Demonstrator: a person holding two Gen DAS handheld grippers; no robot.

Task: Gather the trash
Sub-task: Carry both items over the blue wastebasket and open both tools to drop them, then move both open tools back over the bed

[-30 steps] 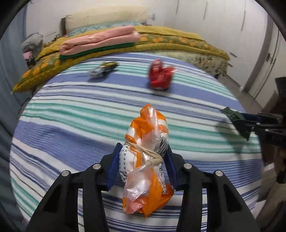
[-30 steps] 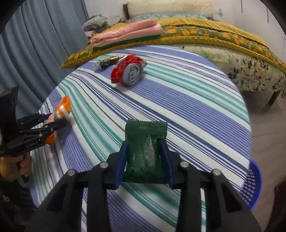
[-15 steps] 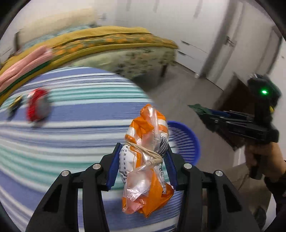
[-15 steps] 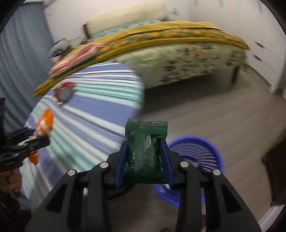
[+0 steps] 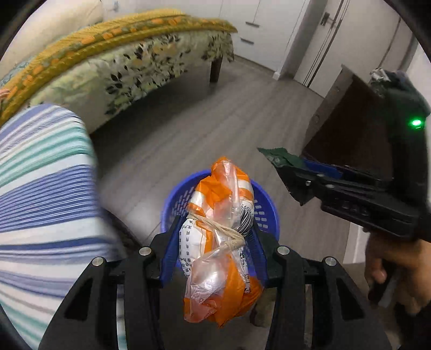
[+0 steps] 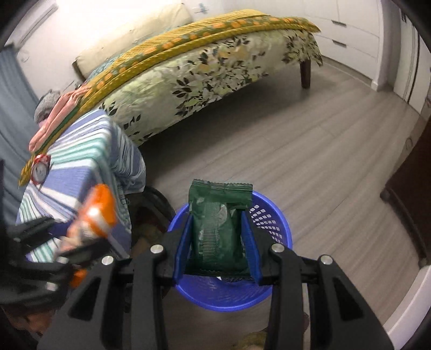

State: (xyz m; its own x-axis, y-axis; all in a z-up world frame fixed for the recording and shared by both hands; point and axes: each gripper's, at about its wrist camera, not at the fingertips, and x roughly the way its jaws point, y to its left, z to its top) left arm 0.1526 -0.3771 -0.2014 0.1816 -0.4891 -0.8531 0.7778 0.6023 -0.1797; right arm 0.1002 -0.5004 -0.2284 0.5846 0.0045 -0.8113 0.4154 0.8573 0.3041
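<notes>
Both loads hang over the blue basket (image 6: 272, 215), left gripper (image 5: 214, 237) jaws clamped on the orange bag (image 5: 221, 242), right gripper (image 6: 216, 237) jaws on the green packet (image 6: 218, 226); release together and your grippers may collide, or a piece clips the rim onto the floor (image 6: 309, 150).

def a home bedroom: bed w/ leafy floral sheet (image 6: 215, 72) & mustard yellow quilt (image 6: 204, 32), white built-in wardrobe doors (image 5: 269, 24), grey wood-look floor (image 6: 309, 150)

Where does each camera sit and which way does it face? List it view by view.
Left wrist: on the left gripper, looking down past its orange bag at the blue basket; a hand with the right gripper shows at right.
Right wrist: on the right gripper, looking down past its green packet at the basket; the left gripper shows blurred at left.
Shared: basket, bed, striped table.
</notes>
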